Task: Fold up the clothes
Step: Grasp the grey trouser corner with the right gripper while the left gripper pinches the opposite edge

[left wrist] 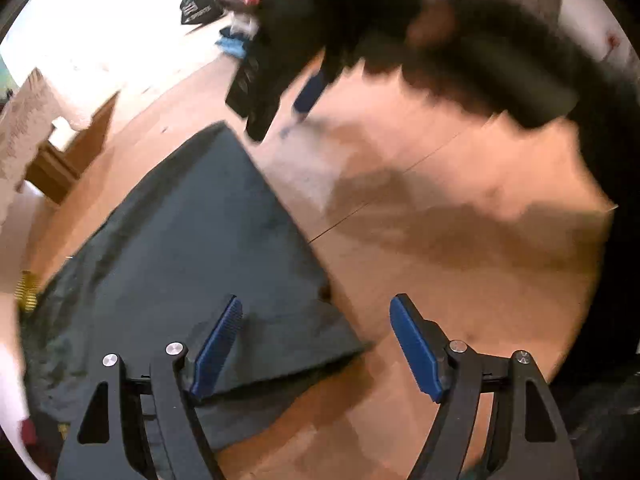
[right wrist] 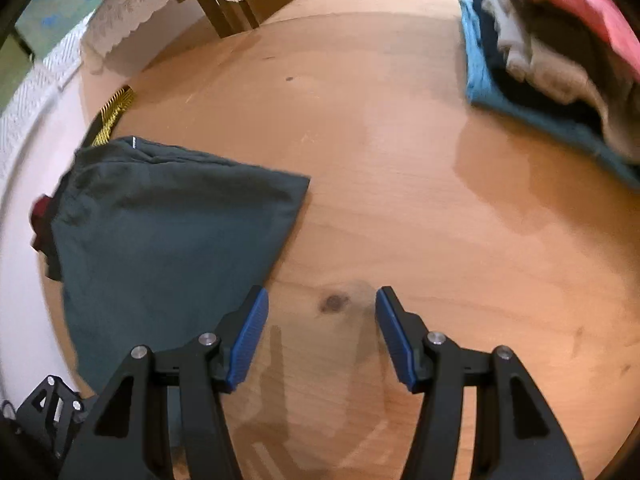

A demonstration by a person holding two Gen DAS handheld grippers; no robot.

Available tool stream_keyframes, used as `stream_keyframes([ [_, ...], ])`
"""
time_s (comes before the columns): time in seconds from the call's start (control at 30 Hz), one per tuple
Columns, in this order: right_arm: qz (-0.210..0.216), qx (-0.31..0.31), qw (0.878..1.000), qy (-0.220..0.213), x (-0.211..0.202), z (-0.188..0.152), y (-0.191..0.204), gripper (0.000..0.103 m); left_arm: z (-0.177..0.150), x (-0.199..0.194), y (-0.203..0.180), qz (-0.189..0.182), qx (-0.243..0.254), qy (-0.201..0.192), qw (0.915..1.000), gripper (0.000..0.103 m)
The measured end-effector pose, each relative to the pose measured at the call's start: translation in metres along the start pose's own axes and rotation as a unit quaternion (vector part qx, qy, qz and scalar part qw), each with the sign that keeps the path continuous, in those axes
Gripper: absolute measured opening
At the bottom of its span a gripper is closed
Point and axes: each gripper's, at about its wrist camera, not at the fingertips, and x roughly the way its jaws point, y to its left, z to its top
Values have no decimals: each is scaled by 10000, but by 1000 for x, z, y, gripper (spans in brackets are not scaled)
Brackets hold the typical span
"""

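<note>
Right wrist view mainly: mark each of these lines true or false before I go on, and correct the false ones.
1. Dark garment lies folded flat on the wooden table. True.
2. Right gripper is clamped on that garment. False: its jaws stand open over bare wood, beside the garment's edge.
3. A pile of clothes sits at the table's far right. True.
4. Left gripper holds a pink shirt. False: its jaws are open with nothing gripped, one finger over the garment's corner.
5. The pile holds only dark items. False: blue, pale and pink pieces show.
</note>
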Motion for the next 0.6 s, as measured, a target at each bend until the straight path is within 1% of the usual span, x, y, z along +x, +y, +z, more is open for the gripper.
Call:
stream_keyframes([
  [0.1,18,-122,9999,59,-4,6,1,55,2,8,-1,217,30,177,9996,77],
  [0.2,69,-157,9998,77,8,21,9,55,6,11,2,424,-52,261,9987,78],
  [0.27,168,-125,9996,185,11,26,6,55,4,11,5,386,-202,290,9986,78],
  [0.4,544,5,9975,444,38,35,15,56,2,16,9,448,-402,306,9977,78],
  [0.47,596,-106,9974,393,43,36,24,58,-3,16,14,389,-487,280,9977,78],
  [0.53,576,-197,9976,316,46,37,32,59,-8,16,17,239,-504,220,9982,74],
  [0.57,551,-226,9979,262,46,35,35,61,-8,17,18,129,-515,191,9984,68],
  [0.6,536,-258,9980,202,48,35,39,61,-7,19,16,26,-513,166,9985,58],
])
